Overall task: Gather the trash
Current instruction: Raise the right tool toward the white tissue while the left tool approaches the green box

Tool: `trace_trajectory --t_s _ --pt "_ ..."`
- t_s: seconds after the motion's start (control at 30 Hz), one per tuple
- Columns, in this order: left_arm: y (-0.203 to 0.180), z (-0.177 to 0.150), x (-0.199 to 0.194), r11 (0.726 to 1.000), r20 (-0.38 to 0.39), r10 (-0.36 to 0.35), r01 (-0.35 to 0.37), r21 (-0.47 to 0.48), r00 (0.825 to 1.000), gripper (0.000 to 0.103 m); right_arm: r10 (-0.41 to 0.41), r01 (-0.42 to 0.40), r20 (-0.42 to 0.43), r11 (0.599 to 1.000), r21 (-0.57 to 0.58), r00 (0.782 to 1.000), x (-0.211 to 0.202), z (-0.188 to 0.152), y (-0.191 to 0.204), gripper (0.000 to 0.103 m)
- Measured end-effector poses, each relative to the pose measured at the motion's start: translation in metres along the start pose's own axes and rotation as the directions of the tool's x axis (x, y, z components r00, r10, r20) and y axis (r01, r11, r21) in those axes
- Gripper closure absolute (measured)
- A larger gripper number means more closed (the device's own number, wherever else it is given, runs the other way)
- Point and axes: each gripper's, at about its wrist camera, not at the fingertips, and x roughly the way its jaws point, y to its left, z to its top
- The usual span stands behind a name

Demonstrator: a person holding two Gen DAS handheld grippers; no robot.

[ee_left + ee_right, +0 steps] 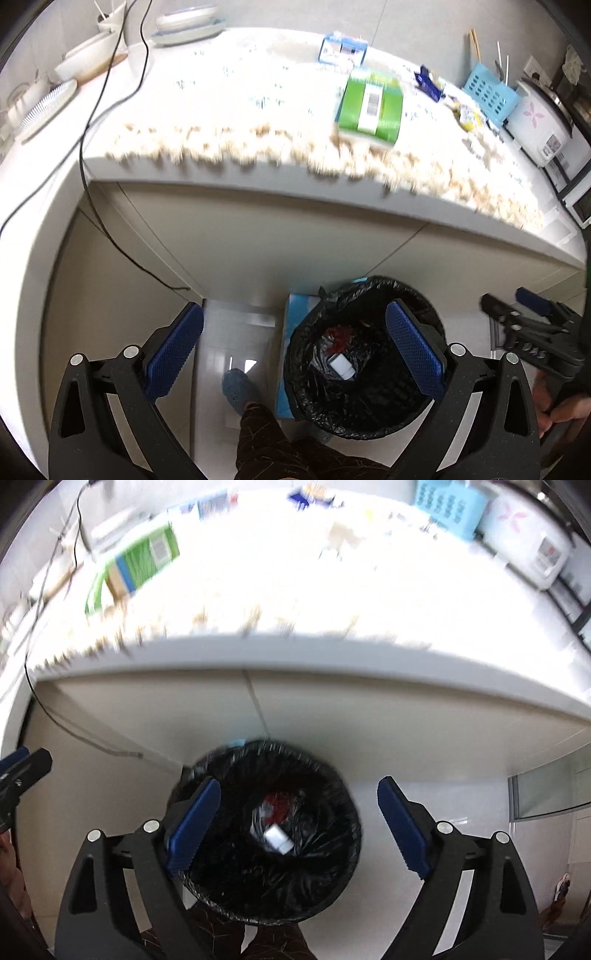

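Observation:
A black-lined trash bin (369,413) stands on the floor below the counter; it also shows in the right wrist view (332,867). Inside lie a small white box (341,366) (279,838) and red scraps (338,338) (279,806). My left gripper (295,350) is open and empty, above the bin's left rim. My right gripper (299,816) is open and empty, right over the bin. On the counter lie a green carton (371,105) (146,563), a blue-white box (341,50), a dark blue wrapper (428,83) and a yellow wrapper (467,114).
The white counter (258,199) has a light blue basket (489,92), a rice cooker (541,122), dishes (184,26) and a black cable (99,96). A light blue box (291,332) stands beside the bin. The person's foot (238,391) is on the floor.

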Motion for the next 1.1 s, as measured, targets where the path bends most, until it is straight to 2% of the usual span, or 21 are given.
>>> trace_trajectory --t_s 0.2,0.5,0.8,1.1 --pt "-0.006 0.023 -0.029 0.999 0.047 -0.003 0.001 0.038 0.999 0.006 0.0 -0.003 0.089 0.999 0.042 0.996 -0.048 0.025 -0.017 0.02" --pt "-0.022 0.064 -0.053 0.998 0.095 -0.027 0.022 0.058 0.995 0.006 0.006 -0.017 0.182 0.998 0.06 0.983 -0.09 0.064 -0.032 0.02" --pt "-0.043 0.096 -0.044 0.992 0.081 -0.088 0.08 0.098 0.993 0.006 -0.009 0.001 0.226 0.999 0.036 0.974 -0.093 0.103 -0.034 0.02" --pt "-0.051 0.131 -0.012 0.99 0.046 -0.072 0.065 0.125 0.996 0.006 -0.023 0.013 0.194 0.998 0.056 0.981 -0.066 0.14 -0.037 0.02"
